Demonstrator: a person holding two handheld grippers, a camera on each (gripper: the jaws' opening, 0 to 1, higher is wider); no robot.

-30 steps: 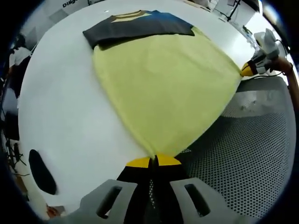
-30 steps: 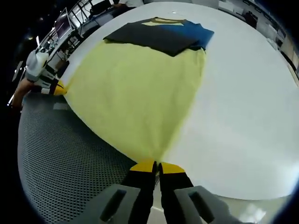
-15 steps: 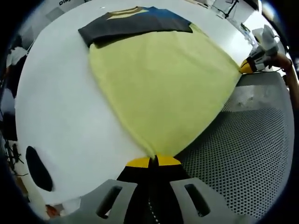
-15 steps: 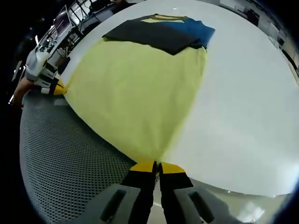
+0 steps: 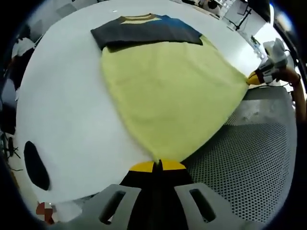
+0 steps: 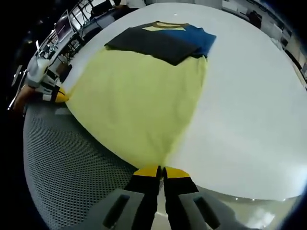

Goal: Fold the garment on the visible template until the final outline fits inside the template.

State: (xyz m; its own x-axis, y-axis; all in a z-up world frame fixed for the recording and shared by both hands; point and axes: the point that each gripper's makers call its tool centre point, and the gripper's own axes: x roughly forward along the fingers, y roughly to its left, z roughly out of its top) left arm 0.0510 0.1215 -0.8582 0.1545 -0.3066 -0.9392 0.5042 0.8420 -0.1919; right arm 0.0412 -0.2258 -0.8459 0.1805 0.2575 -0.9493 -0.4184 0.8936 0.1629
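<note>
while pinching opposite corners of the yellow garment (image 5: 168,91), both sets of jaws closed tight on the cloth. left gripper (image 5: 159,166) clamped on the near corner in the left gripper view, yellow tips pressed together with the hem caught between them; right gripper (image 6: 160,171) clamped the same way on the other near corner in the right gripper view. seen also across each view: the right gripper at the far right edge of the left gripper view, gripping its corner beside a hand; the left gripper at the left edge of the right gripper view. garment spread flat over the white bench (image 5: 62,105), near edge stretched between the two grippers right along the bench edge. far end of the garment tucked beneath or joined to a dark grey and blue folded part (image 5: 144,31) with a yellowish neckline, lying well up the bench; cannot tell which. perforated grey floor mat (image 5: 249,163) below the bench edge. dark oval mark (image 5: 34,165) on the bench at left.
</note>
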